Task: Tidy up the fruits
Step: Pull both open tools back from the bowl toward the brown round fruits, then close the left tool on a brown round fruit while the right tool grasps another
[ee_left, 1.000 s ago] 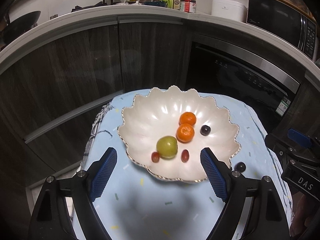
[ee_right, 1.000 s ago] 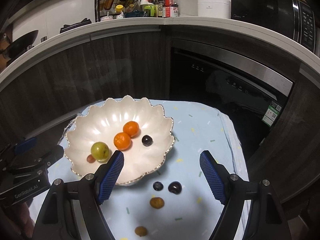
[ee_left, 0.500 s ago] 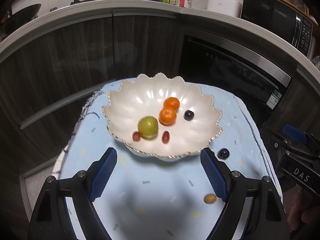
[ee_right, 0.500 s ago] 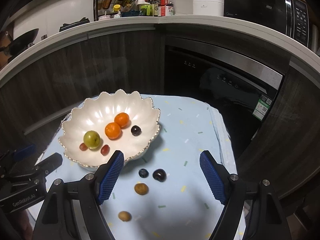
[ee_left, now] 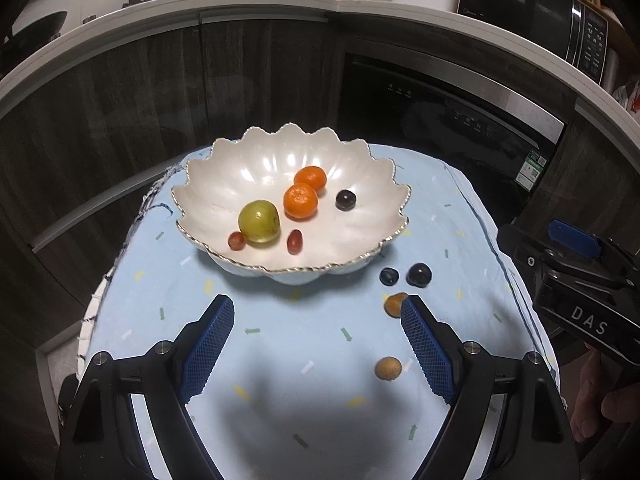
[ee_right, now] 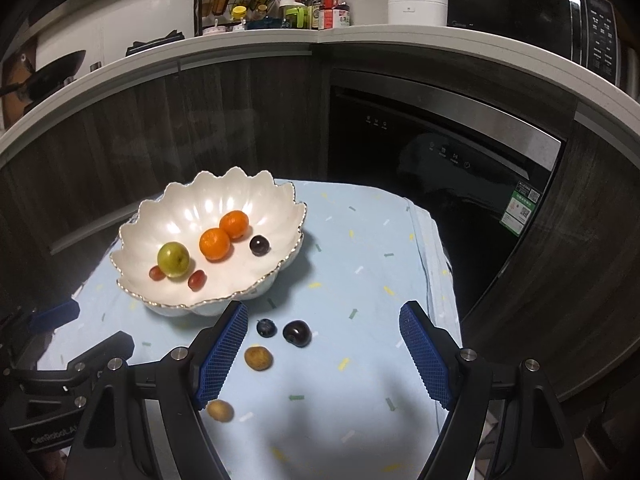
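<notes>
- While both tools hang over the table, the left gripper [ee_left: 316, 340] has its blue jaws wide apart, with nothing between them.
- The right gripper [ee_right: 322, 346] is spread wide too, holding nothing.
- On the cloth [ee_right: 360, 256] by the right gripper lie a blueberry [ee_right: 266, 327], a dark grape [ee_right: 297, 333] and two small brown fruits [ee_right: 258, 358].
- The white bowl [ee_left: 224, 184] with a wavy rim sits farther back. It holds two oranges [ee_left: 301, 200], a green fruit [ee_left: 259, 221], two red grapes [ee_left: 295, 241] and one dark grape [ee_left: 345, 200].
- The right gripper's side reads "DAS" in the left view. The left gripper's side reads "GenRobot.AI", partly cut off.
- One brown fruit is half hidden behind a jaw.
- The green sticker [ee_right: 522, 208] on the black dishwasher [ee_right: 432, 168] is too small to read.
- Behind is a counter [ee_right: 360, 36] with bottles [ee_right: 332, 8], a white pot [ee_right: 417, 9] and a microwave [ee_right: 528, 16].
</notes>
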`<state>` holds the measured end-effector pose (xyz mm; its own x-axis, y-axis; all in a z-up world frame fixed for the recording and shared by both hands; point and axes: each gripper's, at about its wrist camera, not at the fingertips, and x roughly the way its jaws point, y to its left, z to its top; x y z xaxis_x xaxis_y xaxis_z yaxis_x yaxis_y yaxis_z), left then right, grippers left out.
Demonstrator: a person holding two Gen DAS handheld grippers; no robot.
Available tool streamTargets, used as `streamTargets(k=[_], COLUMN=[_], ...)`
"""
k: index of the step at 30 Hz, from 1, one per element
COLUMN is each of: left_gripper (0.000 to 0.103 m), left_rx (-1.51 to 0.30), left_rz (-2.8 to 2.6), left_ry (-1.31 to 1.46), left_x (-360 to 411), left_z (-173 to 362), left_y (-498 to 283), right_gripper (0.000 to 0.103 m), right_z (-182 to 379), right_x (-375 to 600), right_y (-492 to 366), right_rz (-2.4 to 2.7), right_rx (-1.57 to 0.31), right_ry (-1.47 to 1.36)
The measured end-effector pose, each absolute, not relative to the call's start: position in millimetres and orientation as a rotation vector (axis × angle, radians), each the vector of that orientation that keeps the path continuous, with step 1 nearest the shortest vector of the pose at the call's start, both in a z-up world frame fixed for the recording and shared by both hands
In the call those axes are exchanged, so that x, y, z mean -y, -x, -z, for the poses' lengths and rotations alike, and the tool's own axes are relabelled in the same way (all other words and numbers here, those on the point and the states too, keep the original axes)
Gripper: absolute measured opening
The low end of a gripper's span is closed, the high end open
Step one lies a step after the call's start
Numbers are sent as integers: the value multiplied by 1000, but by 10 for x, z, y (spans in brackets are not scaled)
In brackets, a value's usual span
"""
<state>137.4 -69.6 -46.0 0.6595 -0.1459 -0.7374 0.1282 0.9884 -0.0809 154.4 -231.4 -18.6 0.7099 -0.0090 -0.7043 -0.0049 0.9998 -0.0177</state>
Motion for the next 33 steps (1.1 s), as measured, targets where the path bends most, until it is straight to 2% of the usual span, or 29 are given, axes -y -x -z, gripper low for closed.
streamTargets(k=[23,27,33], left_gripper=[85,79,71], left_rx=[-864,-866,-870], left_rz=[222,217,210], left_ry=[-63,-72,-90], left_x=[1226,1263,1321], left_z=[923,1033,1189], left_y=[-1149,-1155,-1173], right_gripper=[78,78,65], right_z=[607,683,830], right_x=[2484,2400,2324], right_y=[-1604,-1623,-1671], right_rz=[-253,-333,-404], right_rx=[-821,-817,-836], right_ry=[78,125,174])
